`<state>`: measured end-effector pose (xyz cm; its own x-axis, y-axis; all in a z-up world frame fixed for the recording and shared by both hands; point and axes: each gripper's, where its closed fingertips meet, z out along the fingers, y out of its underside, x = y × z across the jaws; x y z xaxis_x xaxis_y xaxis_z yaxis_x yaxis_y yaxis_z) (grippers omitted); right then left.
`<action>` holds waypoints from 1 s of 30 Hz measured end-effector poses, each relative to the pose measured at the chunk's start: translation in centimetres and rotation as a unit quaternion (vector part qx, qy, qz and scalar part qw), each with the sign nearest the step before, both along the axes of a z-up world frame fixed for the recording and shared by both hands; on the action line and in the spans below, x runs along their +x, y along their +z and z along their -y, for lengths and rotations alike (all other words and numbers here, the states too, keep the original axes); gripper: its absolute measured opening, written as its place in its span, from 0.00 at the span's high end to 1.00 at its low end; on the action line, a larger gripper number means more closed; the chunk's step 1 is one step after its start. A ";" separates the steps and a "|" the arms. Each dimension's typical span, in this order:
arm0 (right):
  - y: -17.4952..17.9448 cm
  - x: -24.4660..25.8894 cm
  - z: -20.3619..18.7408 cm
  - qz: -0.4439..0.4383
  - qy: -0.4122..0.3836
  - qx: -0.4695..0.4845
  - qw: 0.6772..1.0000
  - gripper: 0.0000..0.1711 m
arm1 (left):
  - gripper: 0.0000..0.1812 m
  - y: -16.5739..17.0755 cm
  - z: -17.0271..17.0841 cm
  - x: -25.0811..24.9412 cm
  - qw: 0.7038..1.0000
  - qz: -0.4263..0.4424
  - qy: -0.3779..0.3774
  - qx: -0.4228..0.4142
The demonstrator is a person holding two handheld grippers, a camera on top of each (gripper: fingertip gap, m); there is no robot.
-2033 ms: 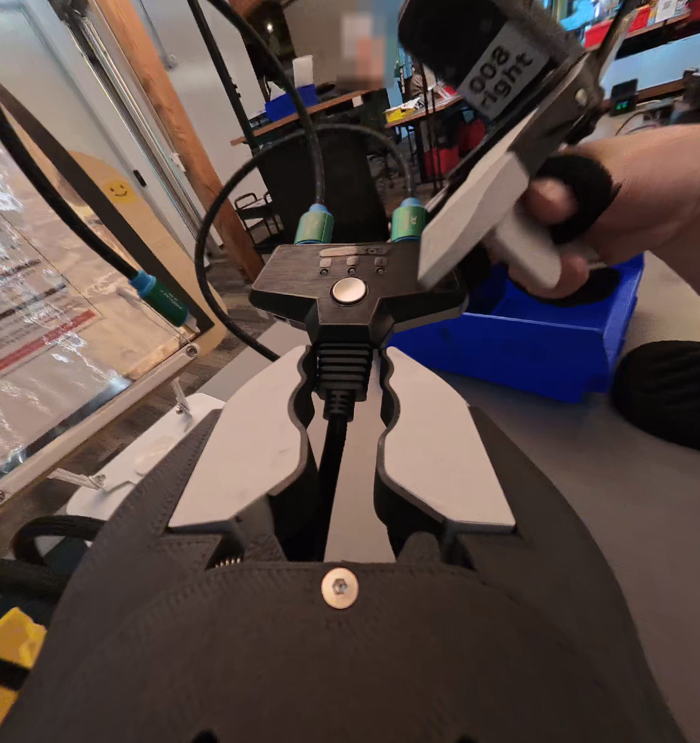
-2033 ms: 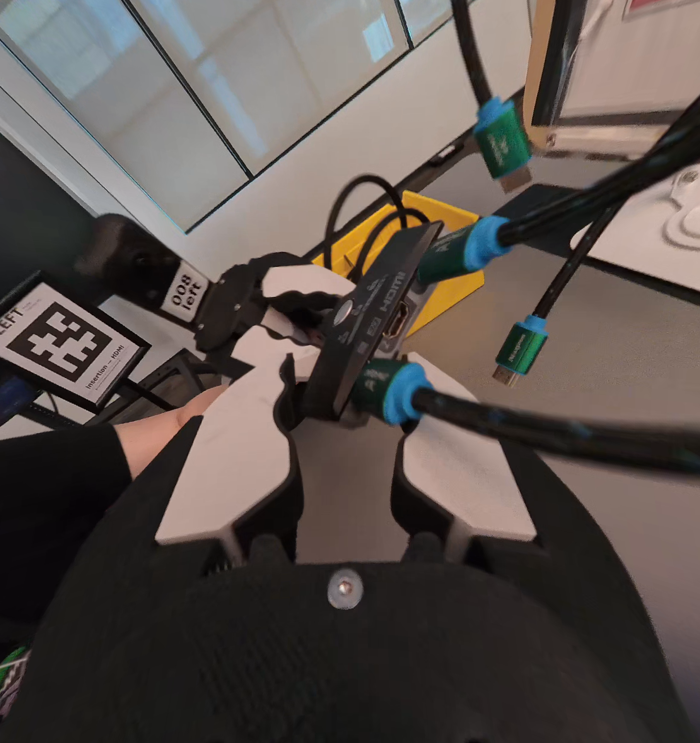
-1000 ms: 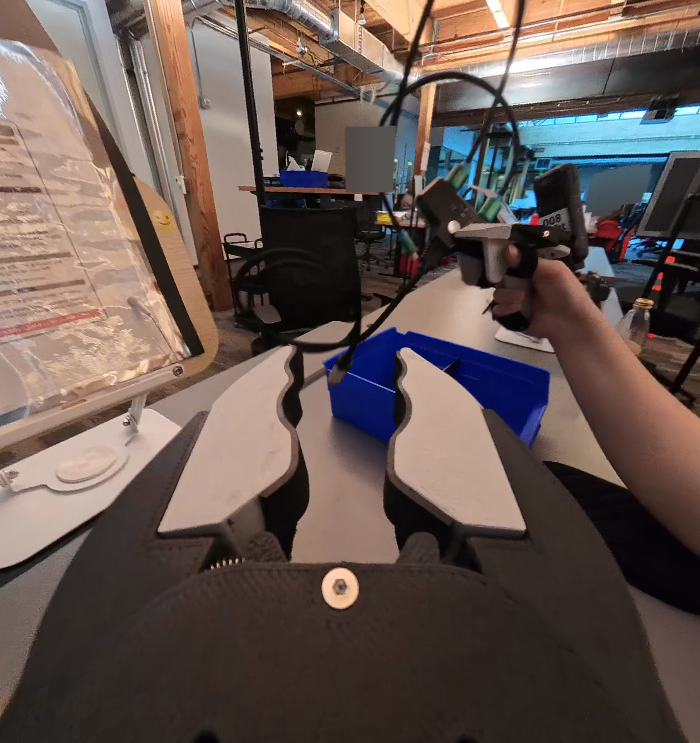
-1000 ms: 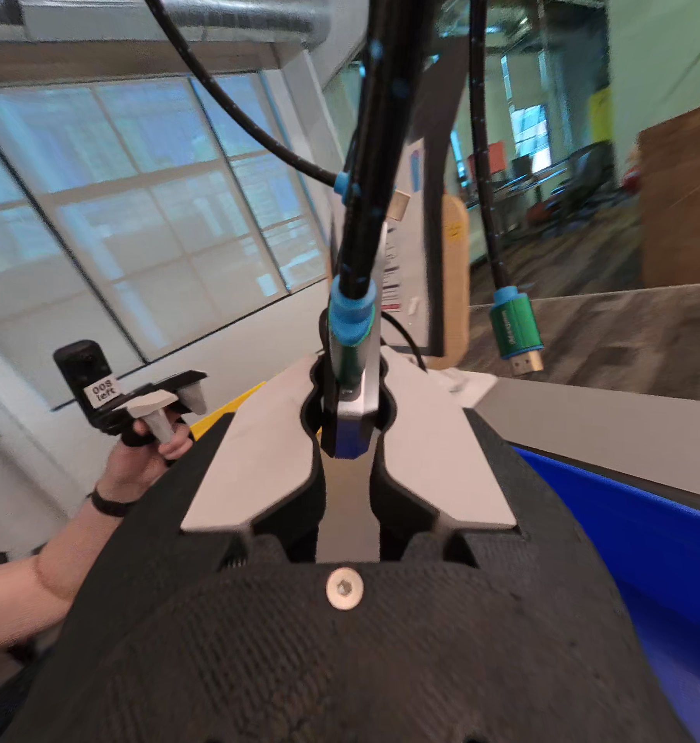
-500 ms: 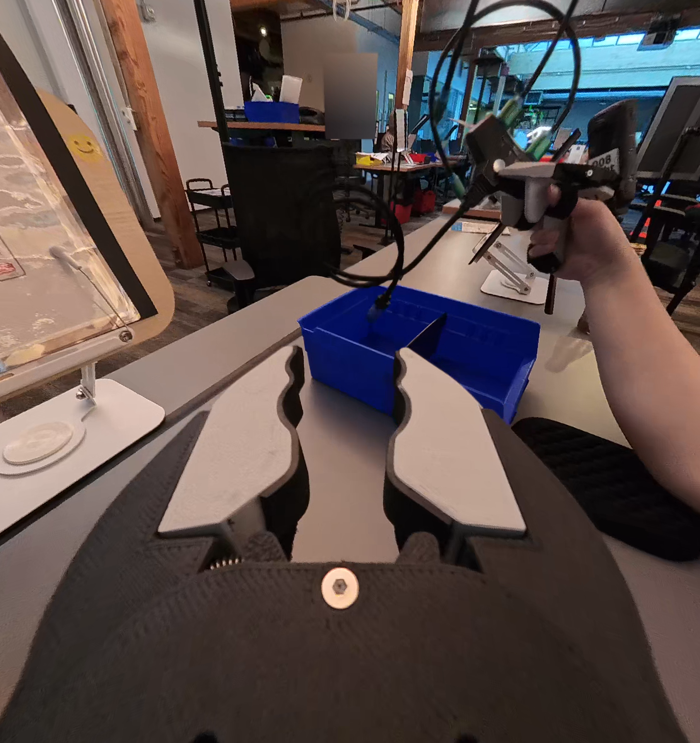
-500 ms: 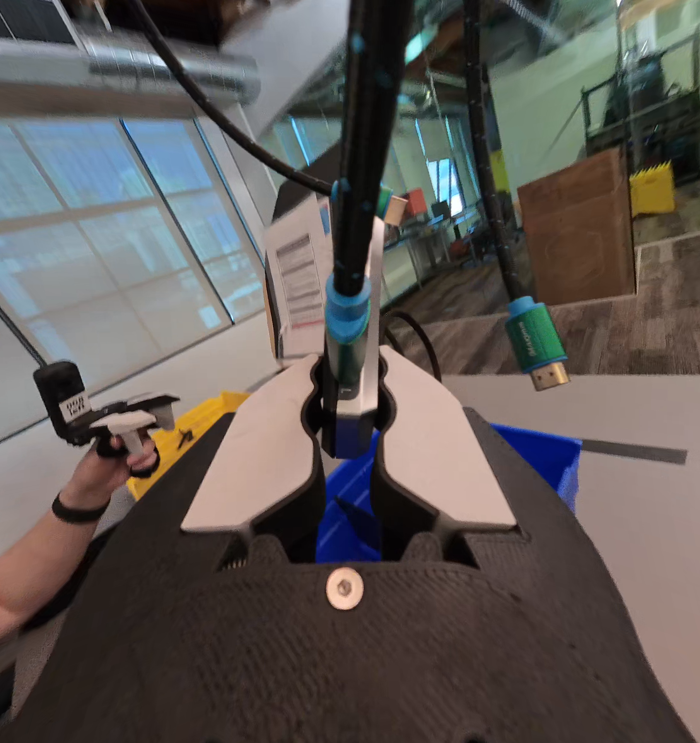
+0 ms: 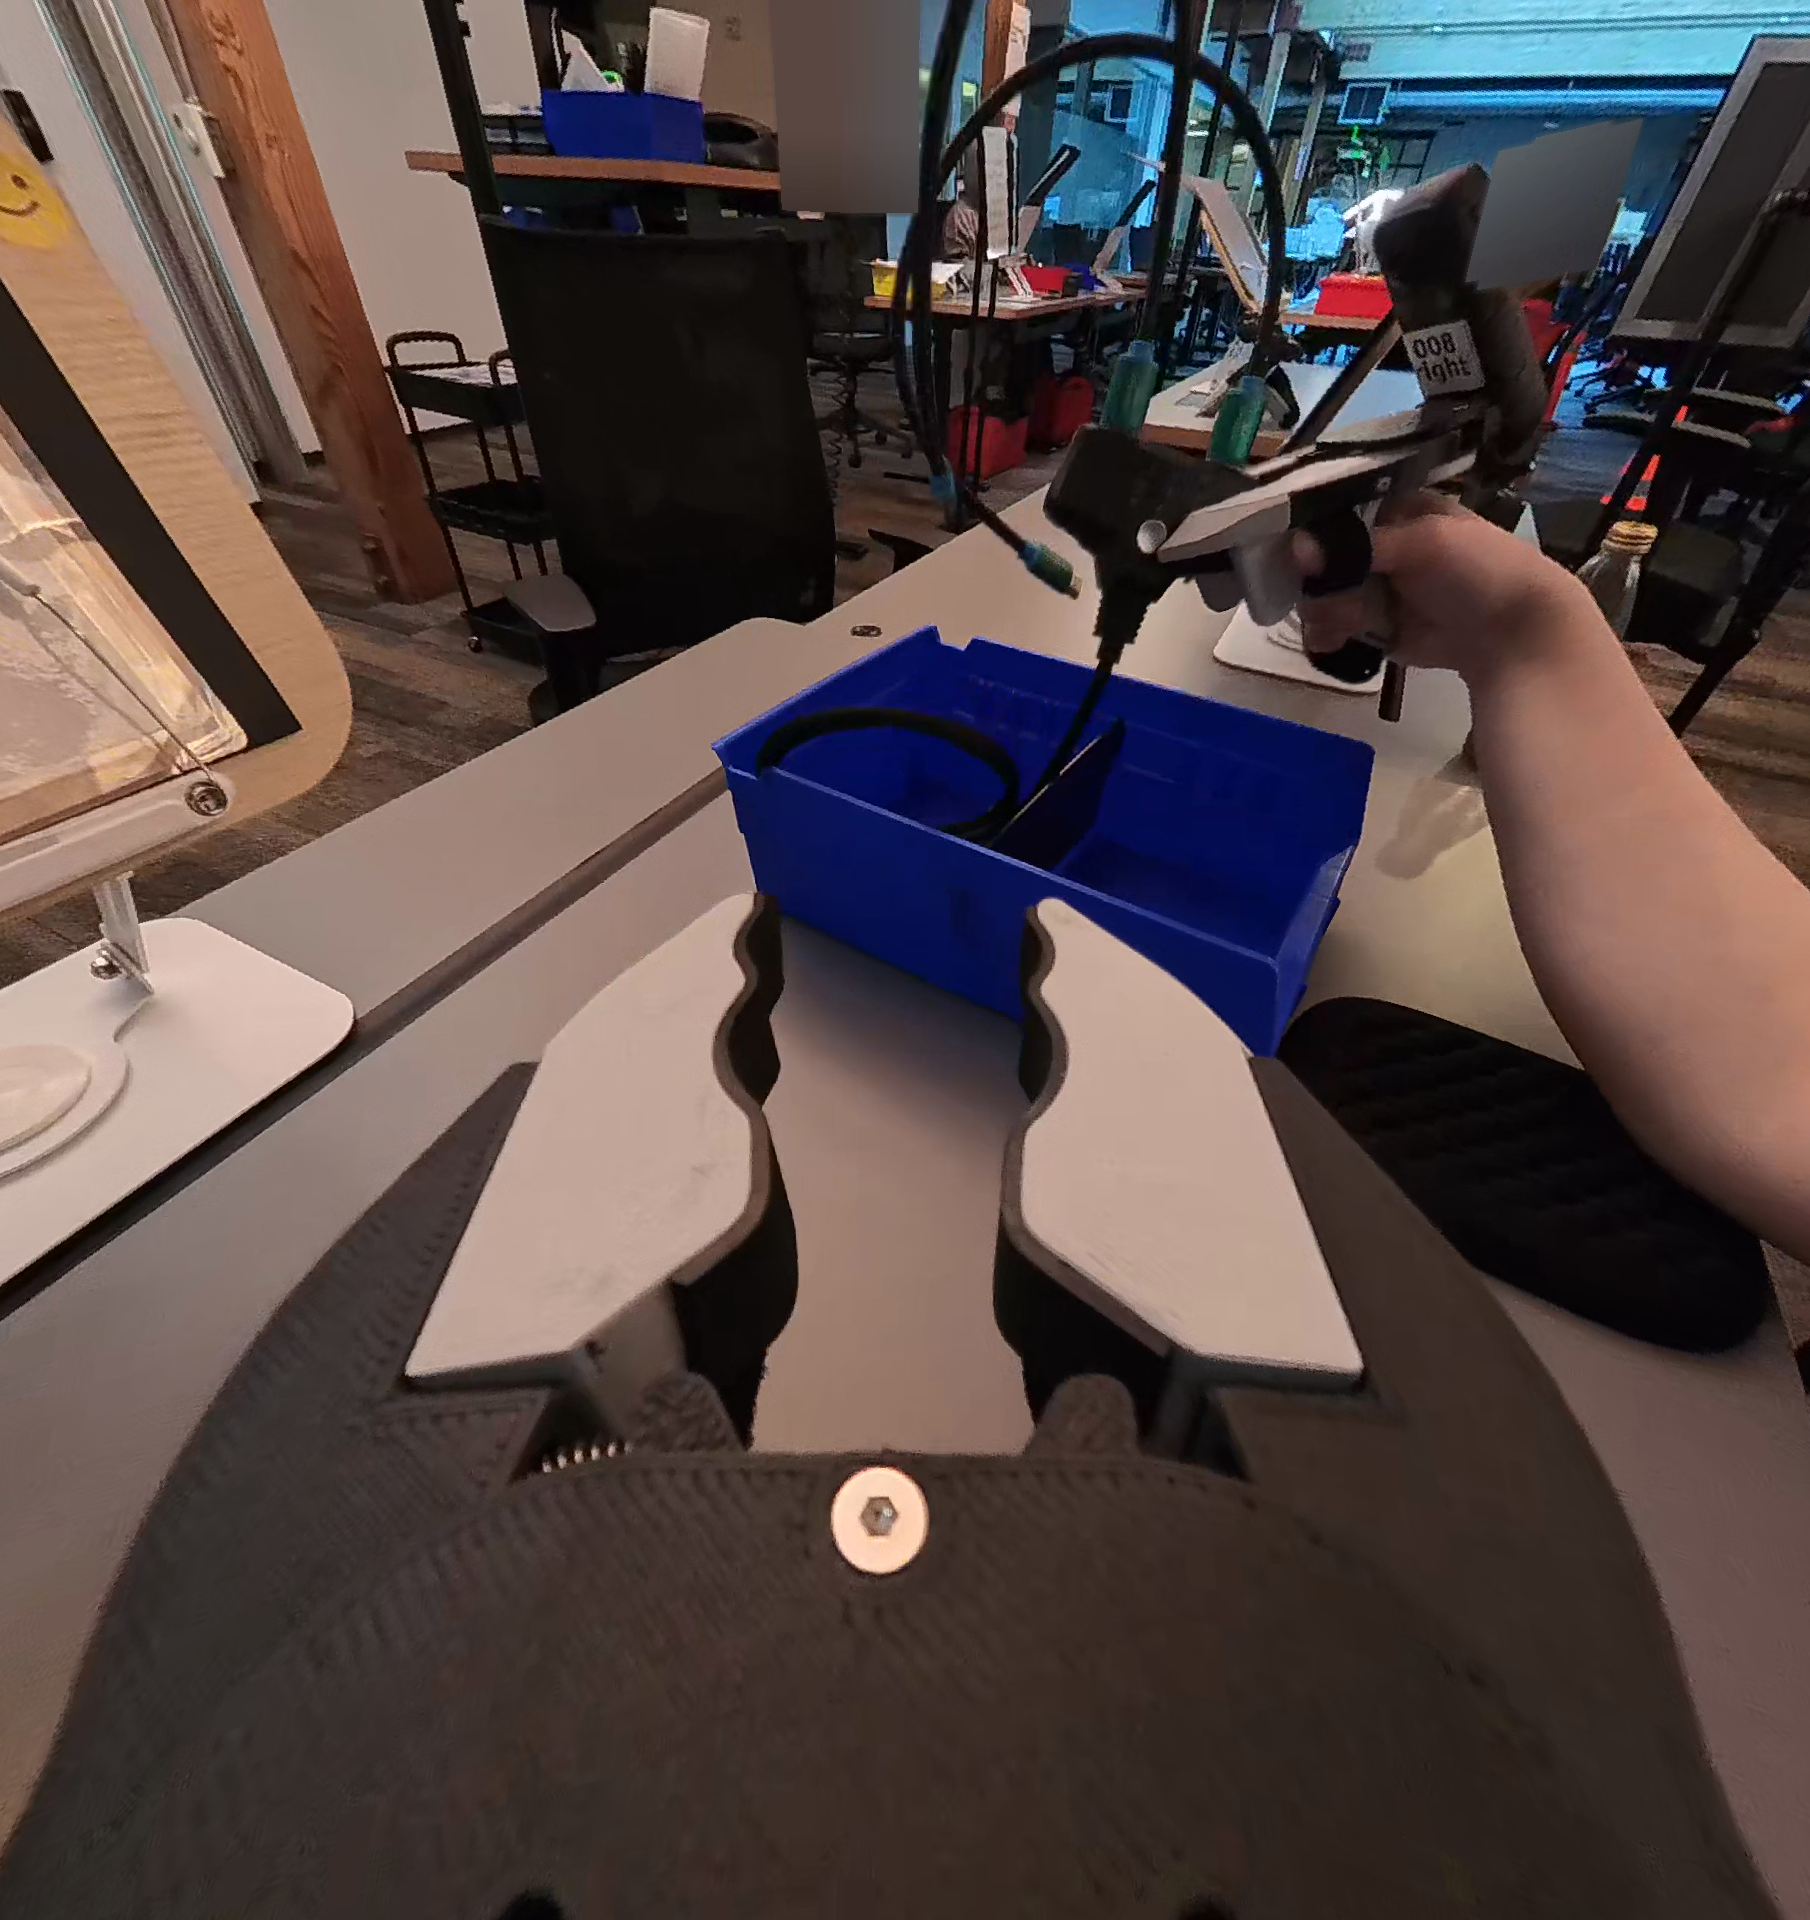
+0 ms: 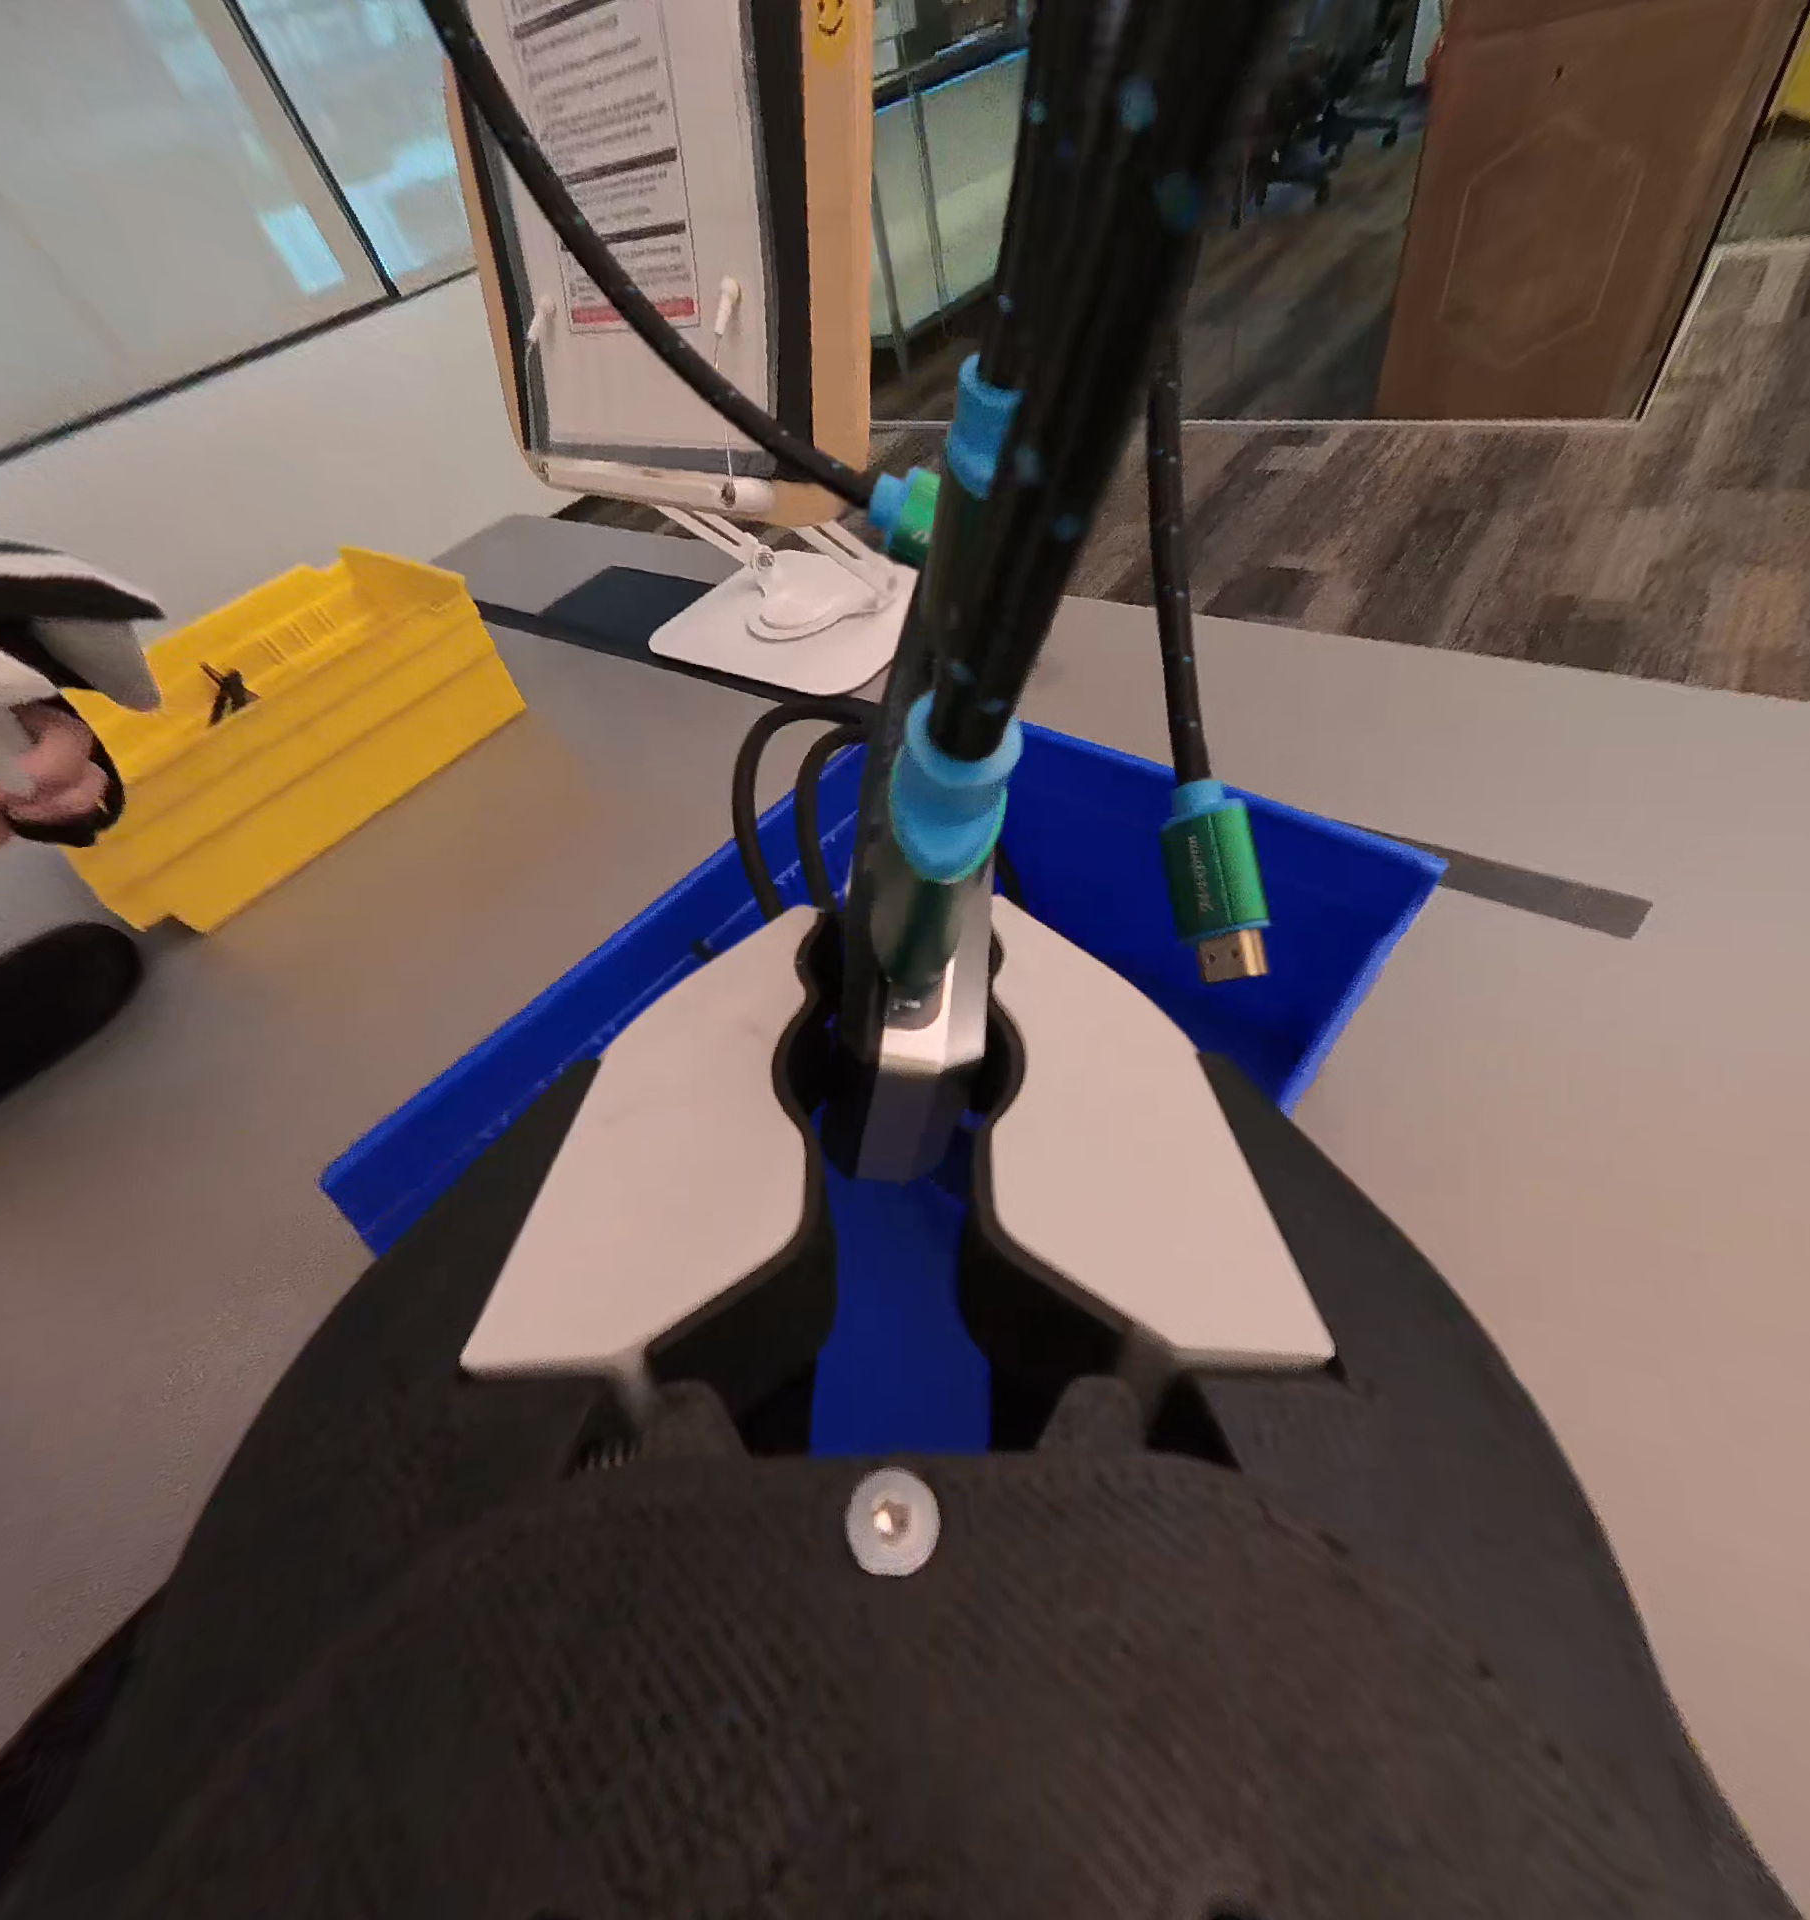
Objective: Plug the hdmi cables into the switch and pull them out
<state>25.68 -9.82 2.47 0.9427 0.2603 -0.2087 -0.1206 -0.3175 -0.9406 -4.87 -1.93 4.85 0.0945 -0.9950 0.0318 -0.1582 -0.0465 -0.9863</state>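
The right hand-held gripper clamps the silver switch above the blue bin; one green plug dangles free.

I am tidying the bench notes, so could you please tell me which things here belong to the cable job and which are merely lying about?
Job:
- switch, clamped in right gripper
- plugged cable
- loose hanging plug
- blue bin
- left gripper, open, empty

Lying about:
- yellow bin
- document stand
- black pad
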 end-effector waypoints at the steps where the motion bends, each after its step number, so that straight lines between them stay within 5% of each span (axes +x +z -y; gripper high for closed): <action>1: -0.2 -0.1 0.0 0.003 0.003 0.000 1.000 0.86 | 0.76 -0.1 0.0 0.0 1.000 -0.003 -0.001 0.000; 13: -6.8 1.1 -2.3 0.020 -0.025 -0.133 0.991 0.86 | 0.76 -2.1 0.7 0.9 0.999 -0.044 -0.016 0.001; 30: -8.0 1.4 -2.8 0.148 -0.058 -0.195 0.968 0.80 | 0.76 -3.0 1.5 1.6 0.998 -0.064 -0.030 0.000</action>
<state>27.09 -6.99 -5.56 0.9944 0.1042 0.0148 0.0798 -0.6551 -0.7513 -3.31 -3.39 1.82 0.0391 -0.9989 0.0241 -0.2852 -0.0343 -0.9579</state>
